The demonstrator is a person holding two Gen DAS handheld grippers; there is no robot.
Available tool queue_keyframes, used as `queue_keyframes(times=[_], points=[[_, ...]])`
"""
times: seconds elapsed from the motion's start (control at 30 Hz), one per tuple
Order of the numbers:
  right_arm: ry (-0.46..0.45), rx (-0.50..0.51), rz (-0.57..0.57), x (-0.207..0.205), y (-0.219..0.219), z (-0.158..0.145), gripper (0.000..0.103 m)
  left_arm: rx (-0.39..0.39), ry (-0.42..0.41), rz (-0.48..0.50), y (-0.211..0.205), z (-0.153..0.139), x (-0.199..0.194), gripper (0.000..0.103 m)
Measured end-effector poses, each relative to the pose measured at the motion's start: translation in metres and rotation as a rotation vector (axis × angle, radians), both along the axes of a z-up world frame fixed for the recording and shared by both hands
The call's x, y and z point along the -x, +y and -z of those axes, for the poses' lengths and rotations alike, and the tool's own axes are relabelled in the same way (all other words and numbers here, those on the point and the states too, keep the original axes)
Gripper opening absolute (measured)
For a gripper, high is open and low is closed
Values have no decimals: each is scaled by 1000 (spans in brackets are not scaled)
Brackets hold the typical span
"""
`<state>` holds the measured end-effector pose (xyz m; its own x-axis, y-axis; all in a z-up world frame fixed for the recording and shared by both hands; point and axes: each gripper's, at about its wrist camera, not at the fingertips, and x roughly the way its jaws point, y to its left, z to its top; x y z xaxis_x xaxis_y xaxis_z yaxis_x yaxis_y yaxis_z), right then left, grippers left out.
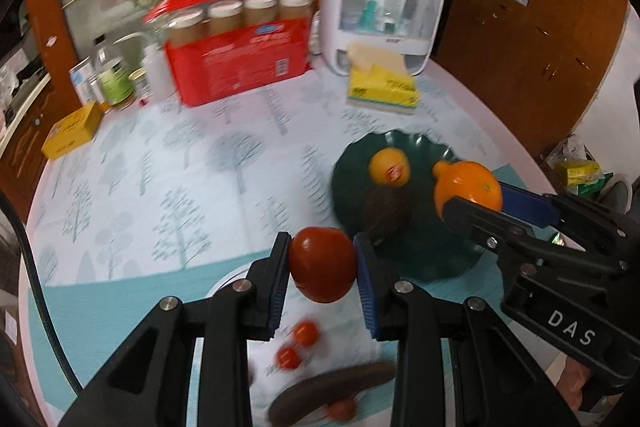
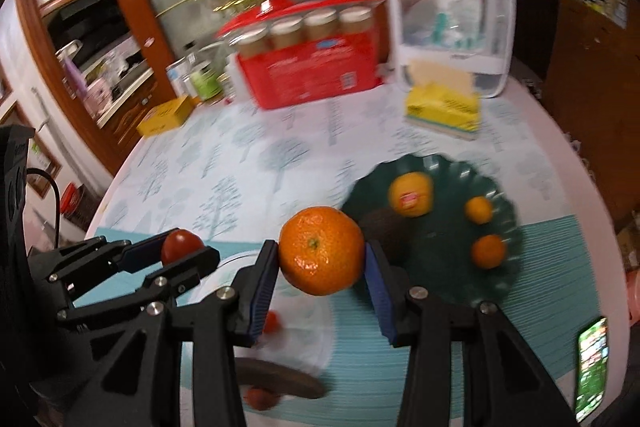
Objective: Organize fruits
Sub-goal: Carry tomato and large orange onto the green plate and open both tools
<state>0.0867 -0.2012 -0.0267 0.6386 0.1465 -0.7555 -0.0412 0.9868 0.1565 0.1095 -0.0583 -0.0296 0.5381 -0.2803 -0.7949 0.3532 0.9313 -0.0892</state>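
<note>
tomato [image 1: 323, 264] | clamped in left tool [image 1: 323, 269] | orange [image 2: 321, 251] | in right tool [image 2: 322, 259]

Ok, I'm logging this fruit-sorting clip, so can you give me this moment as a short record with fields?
left gripper: shut on round red tomato
right gripper: shut on large orange mandarin
scalloped dark green plate: holds stickered yellow-orange fruit, two small oranges, and a dark round fruit
white plate: small red tomatoes, long dark vegetable
image quality: motion-blurred

Left claw [image 1: 323, 263]: black frame, blue ribbed pads, silver screws. Right claw [image 2: 322, 269]: same, white "DAS" lettering.
</note>
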Motion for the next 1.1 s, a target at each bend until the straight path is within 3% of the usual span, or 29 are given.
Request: queue_keyframes(times=[0.23,0.5,0.9,1.1], points=[[16,10,74,-14,-67,13,44,-3,-8,27,-70,5,-27,30],[68,8,94,-34,-123,47,44,-24,38,15,-129,38,-51,30],[144,8,15,-52,-143,95,44,-54,114,-39,-158,89,-76,30],[128,46,-39,-56,-138,102,45,-70,92,-43,-164,95,-77,30]])
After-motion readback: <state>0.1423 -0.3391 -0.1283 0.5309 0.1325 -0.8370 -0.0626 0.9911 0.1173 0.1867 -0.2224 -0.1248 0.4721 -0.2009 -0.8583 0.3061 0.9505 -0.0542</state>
